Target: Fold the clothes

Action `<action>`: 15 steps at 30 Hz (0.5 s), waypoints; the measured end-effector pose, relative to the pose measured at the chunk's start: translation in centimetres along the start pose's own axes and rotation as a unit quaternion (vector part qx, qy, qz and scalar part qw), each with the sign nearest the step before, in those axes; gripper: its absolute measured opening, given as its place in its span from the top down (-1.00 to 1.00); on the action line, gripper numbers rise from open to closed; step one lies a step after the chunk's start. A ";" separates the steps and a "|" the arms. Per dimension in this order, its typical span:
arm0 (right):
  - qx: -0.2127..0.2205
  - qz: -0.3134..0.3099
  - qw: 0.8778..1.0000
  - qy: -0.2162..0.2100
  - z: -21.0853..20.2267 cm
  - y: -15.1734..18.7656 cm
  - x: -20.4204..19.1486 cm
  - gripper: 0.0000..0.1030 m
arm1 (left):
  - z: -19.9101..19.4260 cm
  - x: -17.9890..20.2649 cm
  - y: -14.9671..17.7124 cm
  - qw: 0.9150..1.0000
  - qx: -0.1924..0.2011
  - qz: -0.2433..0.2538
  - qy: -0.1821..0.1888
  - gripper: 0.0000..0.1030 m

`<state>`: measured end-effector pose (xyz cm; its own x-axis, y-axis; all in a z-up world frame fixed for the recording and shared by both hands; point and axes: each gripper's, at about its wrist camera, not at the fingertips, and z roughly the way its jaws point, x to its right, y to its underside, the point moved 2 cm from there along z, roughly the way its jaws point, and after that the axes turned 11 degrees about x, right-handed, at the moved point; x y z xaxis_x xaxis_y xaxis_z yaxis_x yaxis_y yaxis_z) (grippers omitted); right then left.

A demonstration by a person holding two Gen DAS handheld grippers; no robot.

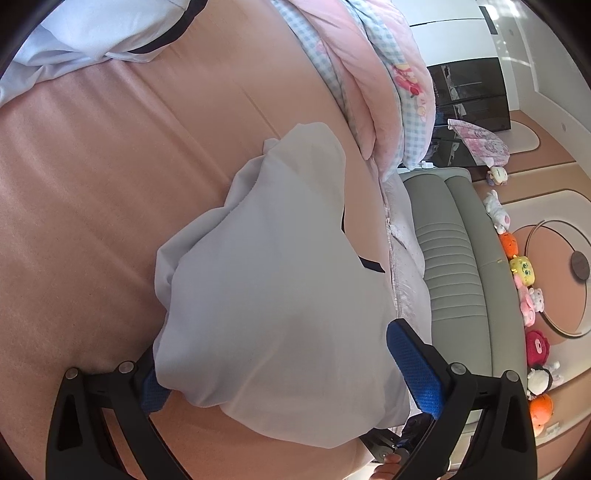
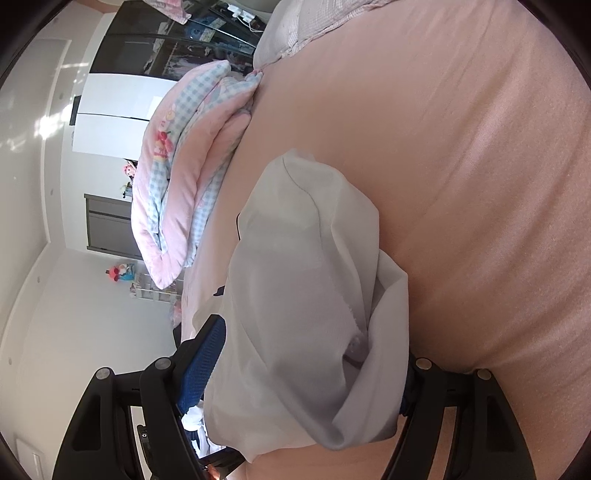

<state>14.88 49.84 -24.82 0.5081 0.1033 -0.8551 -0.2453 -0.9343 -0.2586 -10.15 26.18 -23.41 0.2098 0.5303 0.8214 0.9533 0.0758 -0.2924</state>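
— Garment (image 1: 273, 295) first: where does it lie?
— On the bed, on the pink sheet (image 1: 92, 221). It is a pale, whitish bundle, folded over on itself, with a bit of dark trim showing at its edge on the headboard side.
— And the left tongs (image 1: 277, 354)?
— Spread wide to either side of the near end of the bundle. The cloth lies between them and drapes over one blue pad (image 1: 153, 389). The other pad's face is mostly bare, so they are apart, not clamped.
— The right tongs (image 2: 314, 350)?
— The same garment (image 2: 306, 295) fills the gap between them. One blue pad (image 2: 203, 362) sits against the cloth and the other is hidden under a fold. I cannot tell whether they pinch it.
— What lies around it?
— Just beyond the bundle is a folded quilt (image 1: 369, 92), pink with blue check. A second pale blue garment (image 1: 74, 33) with dark trim lies well apart at the far corner of the sheet. Past the bed's edge stands a grey padded headboard (image 1: 454, 258), with a row of plush toys (image 1: 521, 269) along its far side.
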 end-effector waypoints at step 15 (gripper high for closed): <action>0.001 -0.047 0.998 0.029 -0.4 0.2 1.5 0.60 | -1.7 -3.2 0.4 0.999 0.024 -0.008 -0.024 0.40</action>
<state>15.91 49.63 -26.00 0.5759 0.1697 -0.7997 -0.1958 -0.9211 -0.3364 -10.07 23.13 -25.32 0.1828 0.5690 0.8018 0.9447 0.1242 -0.3036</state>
